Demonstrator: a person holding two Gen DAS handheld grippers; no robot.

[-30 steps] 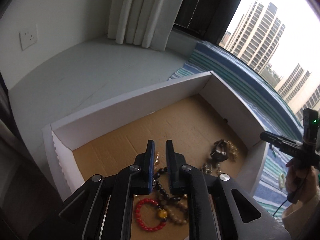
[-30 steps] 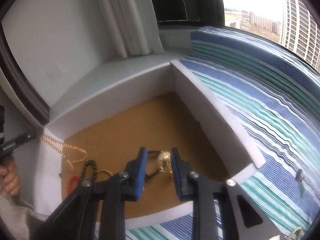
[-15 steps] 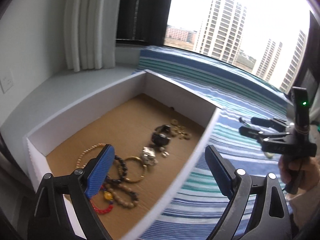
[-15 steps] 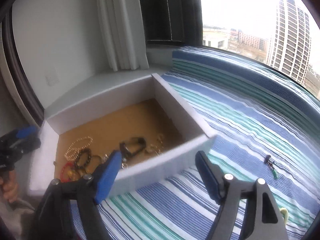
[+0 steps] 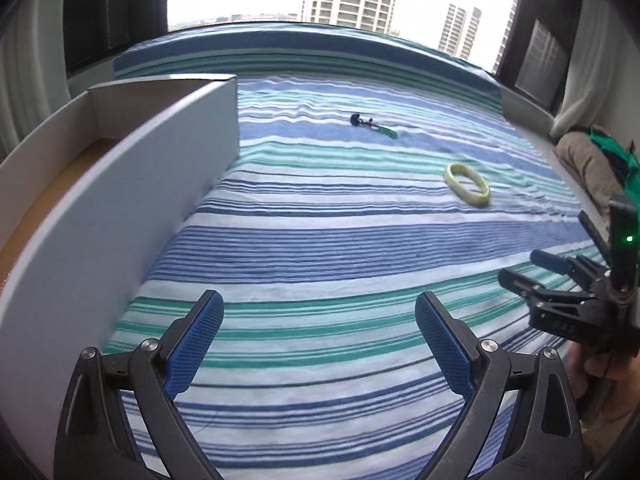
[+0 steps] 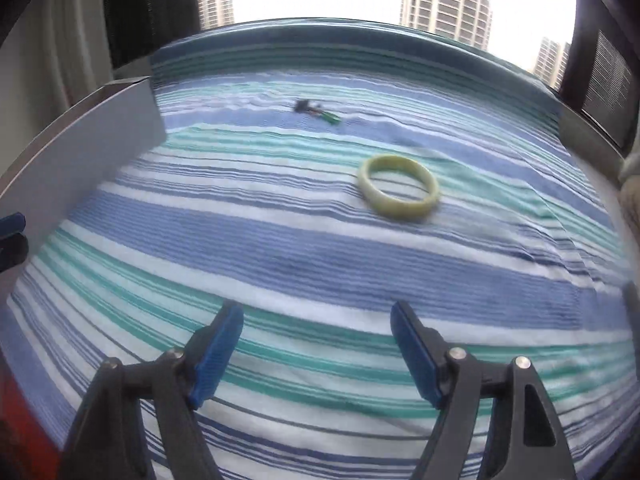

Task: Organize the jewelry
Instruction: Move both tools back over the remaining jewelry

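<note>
Right wrist view: the right tool [image 6: 316, 354] hangs over a striped blue, teal and white bedspread [image 6: 280, 252], its two blue pads spread wide with only cloth between them. Ahead and slightly right lies a pale yellow-green bangle [image 6: 398, 188], flat on the cloth, well apart from the pads. Farther back rests a small dark trinket with a green tag [image 6: 316, 111], blurred and too small to make out. At the left edge stands the white wall of a box [image 6: 80, 152].

Left wrist view: the left tool [image 5: 318, 334] is low over the same bedspread, and its jaws are opening, nearly at full width, with nothing between them. The box [image 5: 120, 208] is just to its left, a strip of brown floor showing inside. The bangle [image 5: 467, 184] lies far ahead to the right; the trinket [image 5: 372, 124] lies beyond. The right tool [image 5: 532, 270] shows at the right edge, held by a hand [image 5: 600, 364].

The bangle looks rigid, smooth and glossy, likely stone or glass, so probably slippery and breakable if dropped. Pinching across one side of the ring, one pad inside and one outside, seems safest. The trinket looks light and limp; its dark body seems the best place to grip.
</note>
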